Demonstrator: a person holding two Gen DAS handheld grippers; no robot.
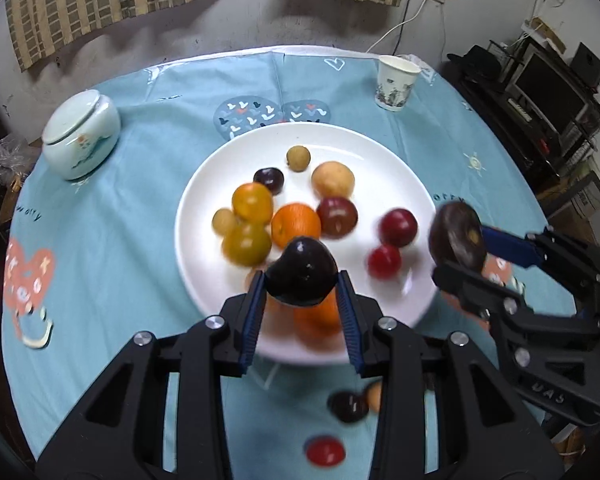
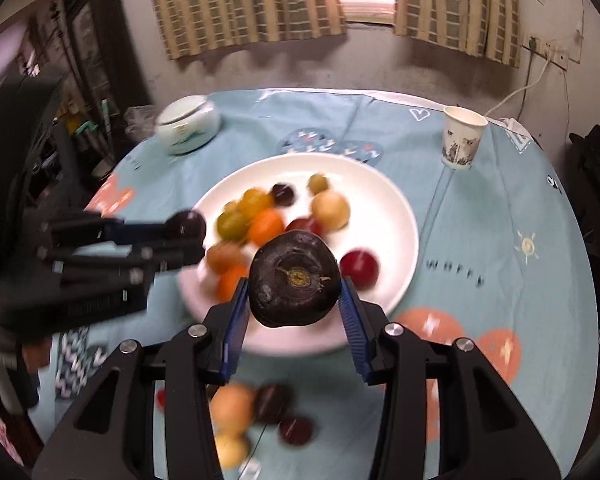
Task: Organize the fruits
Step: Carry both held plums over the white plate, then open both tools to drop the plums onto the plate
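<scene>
Dark, almost black, the glossy round plum [image 1: 302, 278] sits clamped between the blue ribbed pads of the left gripper [image 1: 302, 286], raised above the near rim of the wide white ceramic plate [image 1: 204, 216]; beside it the right gripper [image 2: 296, 280] is closed on a larger, wrinkled dark purple fruit with a dried stem scar [image 2: 294, 278], likewise held over the plate's near edge. On the plate lie the sorted fruits: a bright orange mandarin [image 1: 296, 226], two yellow-green citrus fruits [image 1: 252, 202], a tan round pear-like fruit [image 1: 333, 179], a small brownish longan [image 1: 298, 158], a small dark plum [image 1: 269, 180] and three red plums [image 1: 398, 227]. Nearer the camera, off the plate, a blurred dark plum on the cloth [image 1: 348, 406] and a small red fruit [image 1: 325, 450] rest on the light blue patterned tablecloth [image 1: 112, 240]. Further out stand a pale green lidded ceramic jar [image 1: 80, 136] at the left and a white printed paper cup [image 1: 396, 82] at the far right, both well apart from the plate
</scene>
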